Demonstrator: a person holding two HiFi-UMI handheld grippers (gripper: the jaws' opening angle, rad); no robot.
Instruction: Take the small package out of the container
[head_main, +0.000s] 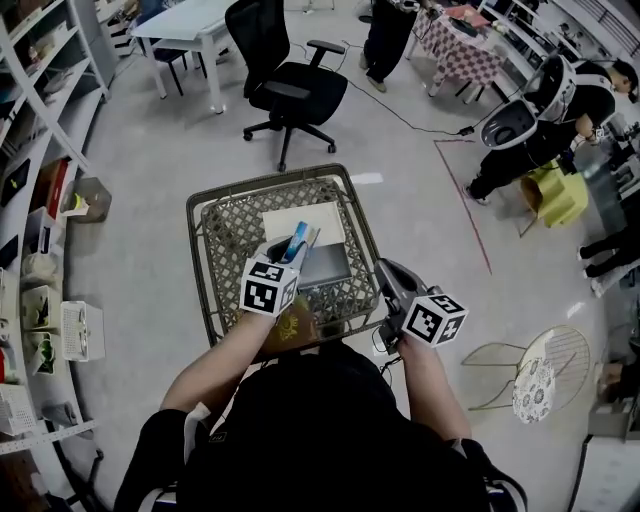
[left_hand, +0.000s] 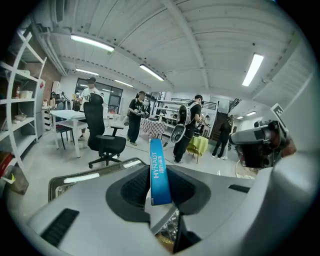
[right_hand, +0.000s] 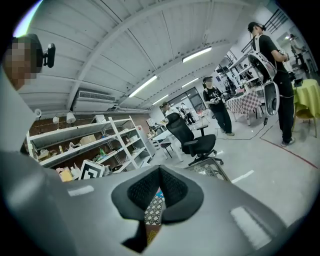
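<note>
1. Shelving (head_main: 40, 200): far-left edge, open racks w/ boxes & misc. items.
2. Basket (head_main: 215, 240): the container. Woven lattice walls in a brown frame, ctr of floor, just ahead of the person. Inside: white flat box (head_main: 305, 218) on the far side; grey flat item (head_main: 328, 265) nearer, slightly right.
3. Left gripper (head_main: 290, 250): over the basket's near-ctr part. Jaws clamped on the small package (left_hand: 160, 172), black pads pressing both flat faces. Pkg is thin, blue w/ white lettering, stands on edge and sticks up past the pads. It sits over the basket interior, by the grey item's left end. Whether it is above rim level: can't tell.
4. Right gripper (head_main: 384, 270): at the basket's right rim, near end. Pads pressed together at the tips, nothing btwn them.
5. Office chair (head_main: 290, 90): black, on castors, far side of the basket.
6. Round wire rack (head_main: 545, 375): right, near, on the floor, w/ a white patterned disc on it.
7. People (head_main: 520, 130): far right, standing, dark clothes.
</note>
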